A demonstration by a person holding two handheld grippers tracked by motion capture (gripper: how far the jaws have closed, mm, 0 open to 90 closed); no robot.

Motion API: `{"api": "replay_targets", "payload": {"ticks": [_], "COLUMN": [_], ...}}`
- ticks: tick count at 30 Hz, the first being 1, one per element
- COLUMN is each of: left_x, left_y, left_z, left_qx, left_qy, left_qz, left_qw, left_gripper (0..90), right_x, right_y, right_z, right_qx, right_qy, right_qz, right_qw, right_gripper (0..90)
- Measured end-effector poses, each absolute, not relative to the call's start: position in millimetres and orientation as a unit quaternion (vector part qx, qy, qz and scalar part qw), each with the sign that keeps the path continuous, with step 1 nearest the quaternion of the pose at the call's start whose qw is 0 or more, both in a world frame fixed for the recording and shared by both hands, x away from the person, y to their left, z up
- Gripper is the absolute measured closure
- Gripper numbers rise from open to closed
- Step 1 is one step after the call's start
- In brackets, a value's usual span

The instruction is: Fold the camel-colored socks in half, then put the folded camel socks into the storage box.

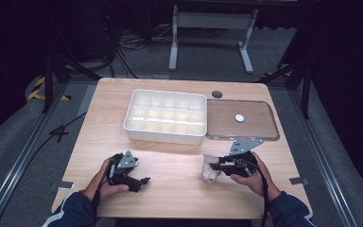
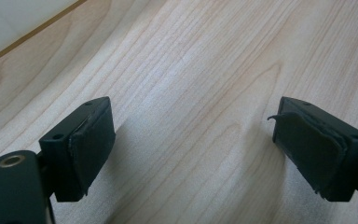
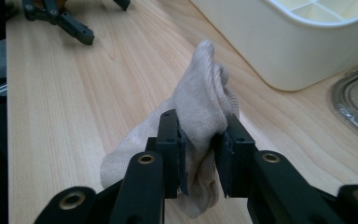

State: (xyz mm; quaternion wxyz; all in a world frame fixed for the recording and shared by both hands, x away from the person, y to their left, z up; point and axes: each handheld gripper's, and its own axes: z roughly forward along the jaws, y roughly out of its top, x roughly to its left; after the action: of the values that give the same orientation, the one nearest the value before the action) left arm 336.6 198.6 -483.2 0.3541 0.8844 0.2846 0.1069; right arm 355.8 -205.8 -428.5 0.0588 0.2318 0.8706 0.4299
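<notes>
A beige sock [image 3: 200,109] is bunched up between the jaws of my right gripper [image 3: 200,149], which is shut on it just above the table. From above, the sock [image 1: 210,168] hangs at the tip of the right gripper [image 1: 216,165], near the front right of the wooden table [image 1: 170,189]. My left gripper [image 1: 139,182] rests at the front left, jaws wide apart with only bare wood between them [image 2: 191,140]. A white compartment box [image 1: 166,116] stands behind both grippers.
A clear flat lid [image 1: 242,120] with a small white disc [image 1: 239,117] on it lies to the right of the box. A dark round grommet [image 1: 217,94] sits near the table's far edge. Cables and a metal frame stand on the floor beyond.
</notes>
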Motion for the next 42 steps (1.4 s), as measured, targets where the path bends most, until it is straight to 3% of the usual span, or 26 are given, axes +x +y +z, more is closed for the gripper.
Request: {"api": "replay_targets", "payload": {"ticks": [42], "left_x": [336.7], "left_y": [198.0], "left_z": [-483.2], "left_qx": [0.886], "left_qy": [0.28], "left_qz": [0.106], "left_qw": [0.353], "left_gripper": [12.1], "right_x": [361.6], "right_y": [-231.0], "right_z": [-411.3], "right_qx": [0.27], "right_qy": [0.838], "right_qz": [0.457], "right_qw": [0.128], "right_gripper": [72.7]}}
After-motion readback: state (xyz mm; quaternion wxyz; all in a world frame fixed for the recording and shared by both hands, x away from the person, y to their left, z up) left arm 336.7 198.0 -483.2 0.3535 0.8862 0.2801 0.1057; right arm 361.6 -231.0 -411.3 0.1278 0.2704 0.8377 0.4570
